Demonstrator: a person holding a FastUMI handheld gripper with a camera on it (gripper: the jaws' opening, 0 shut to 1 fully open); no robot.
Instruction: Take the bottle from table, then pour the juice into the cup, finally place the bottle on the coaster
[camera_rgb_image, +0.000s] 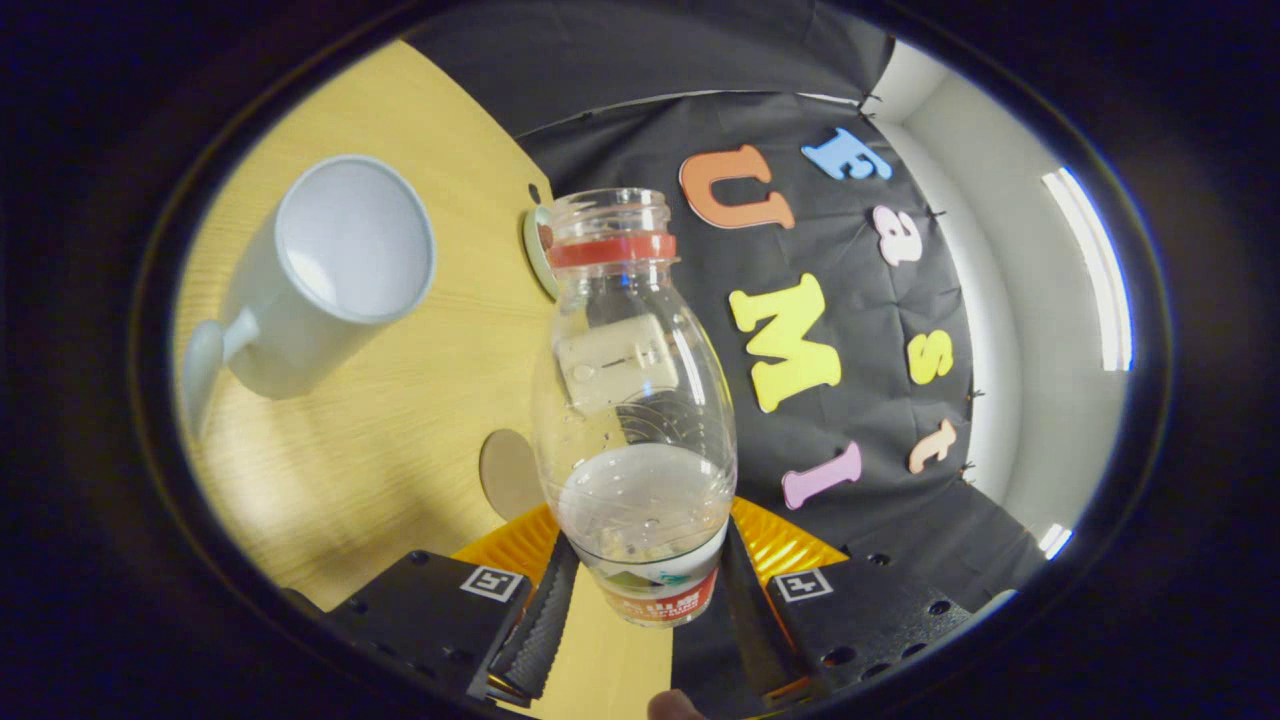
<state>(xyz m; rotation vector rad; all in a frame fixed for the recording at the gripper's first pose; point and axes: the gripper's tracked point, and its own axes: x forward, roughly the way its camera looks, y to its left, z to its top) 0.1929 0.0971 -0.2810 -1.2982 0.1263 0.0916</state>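
Fingers of the hand-held gripper (640, 600) pinch the uncapped bottle (635, 400), well apart from the cup (320, 275).

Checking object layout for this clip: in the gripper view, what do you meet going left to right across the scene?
White cup, lying tilted in the view on the wooden table → clear bottle, uncapped, held between the jaws of the gripper, which press on its lower part → black cloth wall.

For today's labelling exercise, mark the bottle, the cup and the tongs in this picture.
bottle (640, 400), gripper view, on its clear body above the liquid.
cup (340, 270), gripper view, on its inner wall.
tongs (645, 610), gripper view, midway between the tips, both pressing the bottle's base.
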